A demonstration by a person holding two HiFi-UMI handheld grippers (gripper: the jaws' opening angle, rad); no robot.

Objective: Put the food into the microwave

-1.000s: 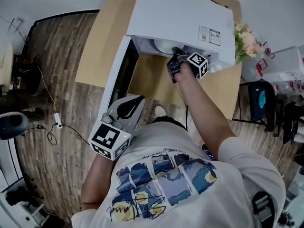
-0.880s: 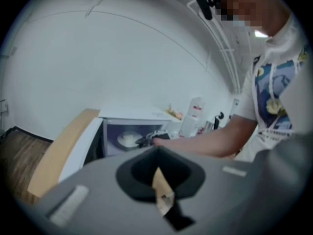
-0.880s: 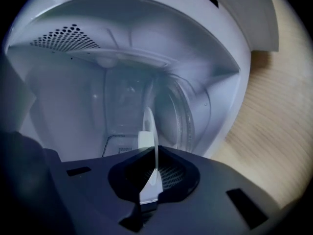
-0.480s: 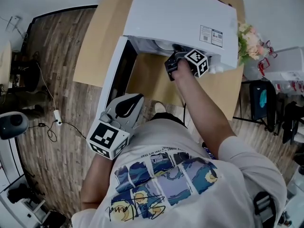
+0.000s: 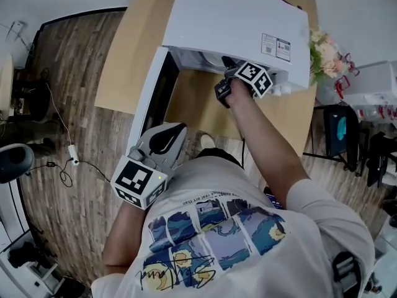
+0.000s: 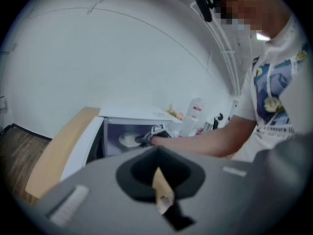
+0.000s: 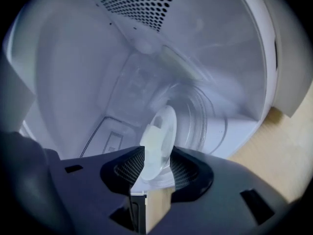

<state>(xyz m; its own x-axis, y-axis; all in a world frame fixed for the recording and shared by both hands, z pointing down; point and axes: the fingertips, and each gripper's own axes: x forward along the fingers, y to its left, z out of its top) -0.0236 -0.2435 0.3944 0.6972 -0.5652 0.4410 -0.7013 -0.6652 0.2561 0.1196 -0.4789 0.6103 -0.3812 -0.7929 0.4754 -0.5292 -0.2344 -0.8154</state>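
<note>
The white microwave (image 5: 236, 23) stands on a wooden table (image 5: 130, 48) with its door (image 5: 152, 89) swung open to the left. My right gripper (image 5: 228, 64) reaches into the cavity. In the right gripper view a small white plate (image 7: 159, 141) with pale food on it lies between the jaws of the right gripper (image 7: 155, 168), over the glass turntable (image 7: 205, 116). The jaws are opening and their pads stand just off the plate. My left gripper (image 5: 164, 143) hangs low by the person's chest, away from the microwave; the left gripper (image 6: 157, 168) is shut and holds nothing.
A bunch of flowers (image 5: 324, 51) and a white bottle (image 6: 194, 111) stand to the right of the microwave. The open door blocks the left side of the cavity. A perforated vent (image 7: 132, 1) lines the cavity wall. A cable (image 5: 65, 141) trails over the wooden floor.
The right wrist has rolled, so its marker cube has turned and sits a little higher at the cavity mouth. The left gripper has stayed where it was.
</note>
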